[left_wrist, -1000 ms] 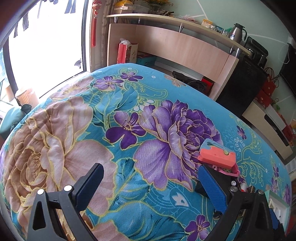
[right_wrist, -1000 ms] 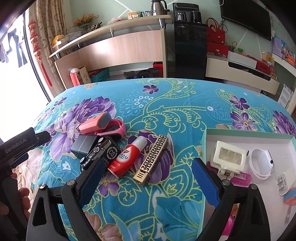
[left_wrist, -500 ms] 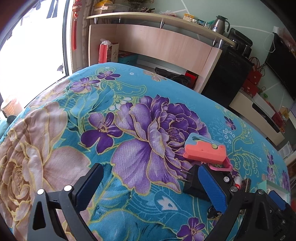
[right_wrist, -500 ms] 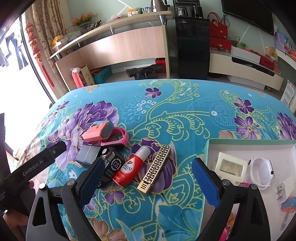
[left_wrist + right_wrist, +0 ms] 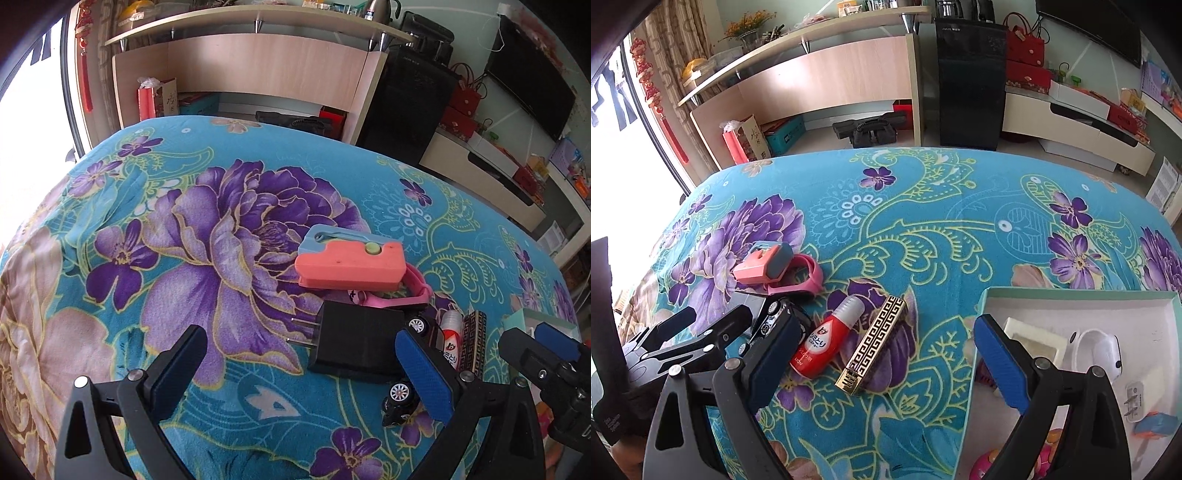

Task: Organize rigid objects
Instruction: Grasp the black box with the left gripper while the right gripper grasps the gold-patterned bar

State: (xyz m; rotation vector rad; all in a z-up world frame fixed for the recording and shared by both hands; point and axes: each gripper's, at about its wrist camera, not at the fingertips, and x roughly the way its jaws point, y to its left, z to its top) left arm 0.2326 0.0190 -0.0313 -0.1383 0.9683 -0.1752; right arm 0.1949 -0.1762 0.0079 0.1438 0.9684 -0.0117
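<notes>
Left wrist view: the left tongs [image 5: 303, 363] are held wide apart with nothing between them, hovering low over the flowered blanket [image 5: 192, 229]. The black charger [image 5: 356, 343] is seen just ahead, toward 1 o'clock from the midpoint, its two prongs aimed at 9 o'clock, so its long axis is laid roughly across the gap. It looks almost lined up with the right-hand blue pad [image 5: 424, 373], so a small shift right is probably needed before closing. Behind it at 12 o'clock the coral box [image 5: 349, 266] is stacked on the pink band [image 5: 413, 291], and a toy car [image 5: 400, 398] is tucked against the charger's near corner. The right tongs [image 5: 554, 347] can be spotted at 3 o'clock.

Right wrist view: the right tongs [image 5: 882, 354] are also spread open and empty. The gold harmonica [image 5: 873, 345] is sat right between the pads, with its long axis run from 7 to 1 o'clock, and the red tube [image 5: 827, 339] just beside it at 9 o'clock. The tray [image 5: 1071, 295] is found at 3 o'clock, already holding a few bits. The harmonica seems closest to this hand, the charger to the left one.
</notes>
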